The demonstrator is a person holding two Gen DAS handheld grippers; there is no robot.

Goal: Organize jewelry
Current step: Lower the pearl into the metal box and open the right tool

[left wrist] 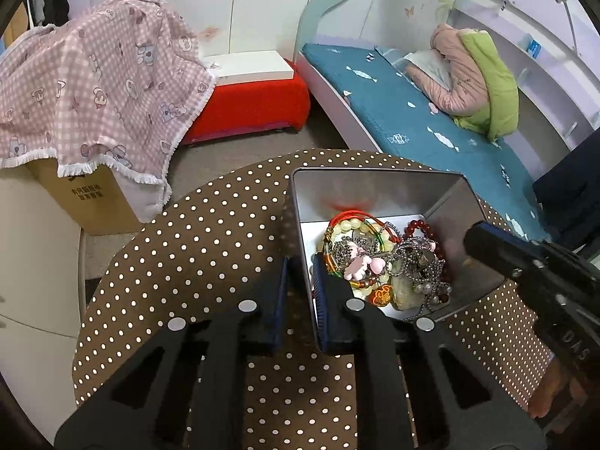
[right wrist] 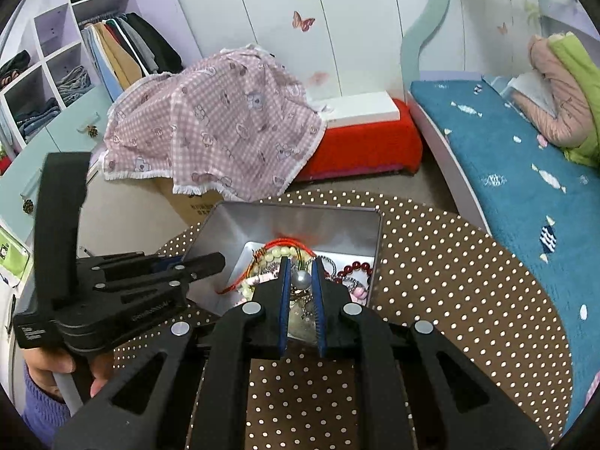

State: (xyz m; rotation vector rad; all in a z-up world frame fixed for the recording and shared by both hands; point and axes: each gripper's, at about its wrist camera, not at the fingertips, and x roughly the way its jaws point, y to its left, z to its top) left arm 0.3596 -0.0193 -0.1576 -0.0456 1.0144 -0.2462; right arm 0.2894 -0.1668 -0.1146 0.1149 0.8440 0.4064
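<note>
Now pearl bead (right wrist: 302, 279) between right gripper (right wrist: 300, 268) jaws.

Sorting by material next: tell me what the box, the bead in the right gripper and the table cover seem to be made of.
Box: probably tin-plated metal; dull silver walls reflect red.
Bead: pearl-like, possibly imitation; grey, glossy highlight.
Table cover: apparently brown dotted fabric or vinyl; unclear which.

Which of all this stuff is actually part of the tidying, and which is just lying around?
Part of the job: metal tin, tangled jewelry, pearl pinched in right tongs, left tongs gripping the tin's wall.

Lying about: pink checked cloth, cardboard box, red stool, bed.
</note>
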